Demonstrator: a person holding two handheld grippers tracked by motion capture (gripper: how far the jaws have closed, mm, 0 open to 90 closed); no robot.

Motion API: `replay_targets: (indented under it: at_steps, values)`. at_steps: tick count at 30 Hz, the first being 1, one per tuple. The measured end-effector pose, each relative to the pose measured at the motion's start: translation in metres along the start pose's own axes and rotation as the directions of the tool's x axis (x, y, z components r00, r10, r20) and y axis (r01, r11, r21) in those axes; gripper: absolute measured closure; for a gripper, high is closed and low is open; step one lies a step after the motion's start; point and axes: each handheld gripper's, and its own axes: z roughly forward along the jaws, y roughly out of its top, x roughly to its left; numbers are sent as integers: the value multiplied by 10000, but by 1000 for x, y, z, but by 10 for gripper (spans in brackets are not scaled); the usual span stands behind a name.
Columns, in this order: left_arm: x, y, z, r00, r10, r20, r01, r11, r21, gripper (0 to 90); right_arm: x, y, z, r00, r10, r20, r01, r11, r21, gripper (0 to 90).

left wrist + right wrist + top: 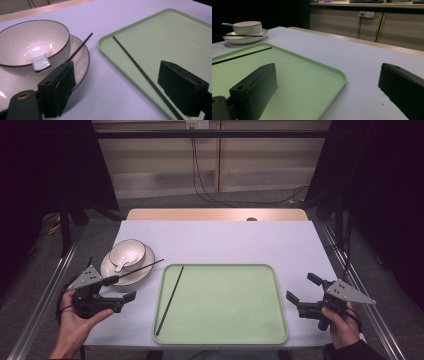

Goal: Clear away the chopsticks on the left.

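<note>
Progress: we judged the work partly done; one chopstick [170, 300] lay in the green tray [260, 337], along its left side, while the second chopstick [142, 268] rested across the plate [146, 270] beside the bowl [127, 253].
Left: our left gripper [128, 288] hovered just short of the plate, jaws spread and empty.
Right: our right gripper [301, 287] waited off the tray's right edge, jaws released.
Left to do: second chopstick, spoon [40, 61], bowl and plate, we guessed.
Room: the tray's middle and the far surface [220, 240] were bare; the near surface edge sat close under both hands.

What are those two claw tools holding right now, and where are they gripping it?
Nothing. The left gripper and right gripper both stand open and empty; one chopstick lies in the tray, another across the plate.
</note>
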Motion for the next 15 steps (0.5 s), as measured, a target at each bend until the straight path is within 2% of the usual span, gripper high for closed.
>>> replay_targets:
  at_steps: [2, 4, 6, 8, 10, 12, 14, 15]
  values:
    - [12, 1, -6, 9999, 153, 32, -153, 9999, 24, 129, 0, 0, 0, 10000, 10, 4, -10, 10000, 2, 17]
    - [20, 2, -8, 9996, 140, -262, -141, 9999, -30, 121, 0, 0, 0, 10000, 5, 25, -5, 10000, 22, 18]
    - [29, 2, -8, 9992, 194, -343, -187, 9996, 198, 141, 0, 0, 0, 10000, 19, 40, -19, 10000, 25, 20]
    - [37, 3, -7, 9995, 230, -197, -225, 9994, 270, 136, 0, 0, 0, 10000, -16, 23, 16, 10000, 32, 22]
    - [44, 4, -5, 9986, 534, 55, -536, 9978, 378, 130, 0, 0, 0, 10000, -4, 18, 4, 10000, 38, 22]
    - [50, 4, -3, 9965, 835, -52, -831, 9950, 549, 167, 0, 0, 0, 10000, -35, 58, 35, 10000, 74, 22]
    - [58, 2, 0, 9929, 1184, 74, -1187, 9907, 669, 270, 0, 0, 0, 10000, -27, 57, 26, 10000, 95, 22]
    - [58, 2, 0, 9929, 1184, 74, -1187, 9907, 669, 313, 0, 0, 0, 10000, -27, 57, 26, 10000, 95, 22]
